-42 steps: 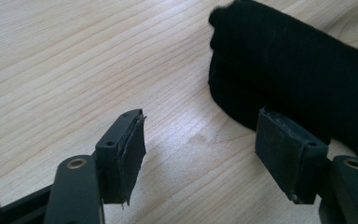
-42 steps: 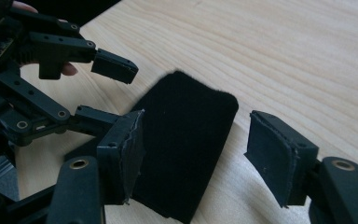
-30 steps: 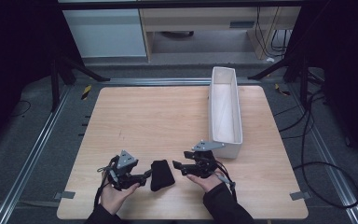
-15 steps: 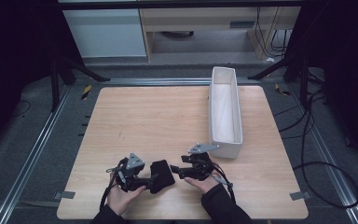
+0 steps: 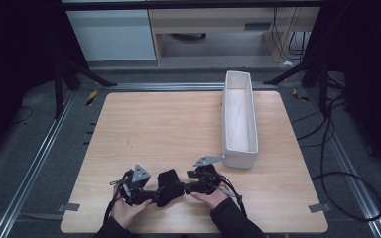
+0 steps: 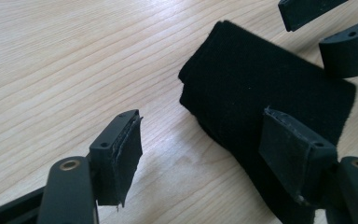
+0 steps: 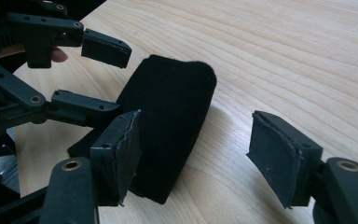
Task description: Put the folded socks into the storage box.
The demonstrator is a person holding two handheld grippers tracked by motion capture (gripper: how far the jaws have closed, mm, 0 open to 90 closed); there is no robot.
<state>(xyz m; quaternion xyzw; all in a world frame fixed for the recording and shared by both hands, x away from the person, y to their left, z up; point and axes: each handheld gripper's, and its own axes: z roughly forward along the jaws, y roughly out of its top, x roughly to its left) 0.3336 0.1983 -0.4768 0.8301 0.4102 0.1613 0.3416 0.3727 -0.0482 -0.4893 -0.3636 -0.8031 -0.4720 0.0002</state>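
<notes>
Cloth (image 5: 167, 187), folded and black, lies at the table's (image 5: 178, 129) near edge between my grippers. Left gripper (image 6: 200, 140) and right gripper (image 7: 196, 154) both gape, closing in from opposite ends. Next I judge each must straddle an edge, then pinch.

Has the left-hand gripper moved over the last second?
Yes. The left gripper has slid rightward along the table's near edge, closing in on the black folded cloth, which has stayed put.
</notes>
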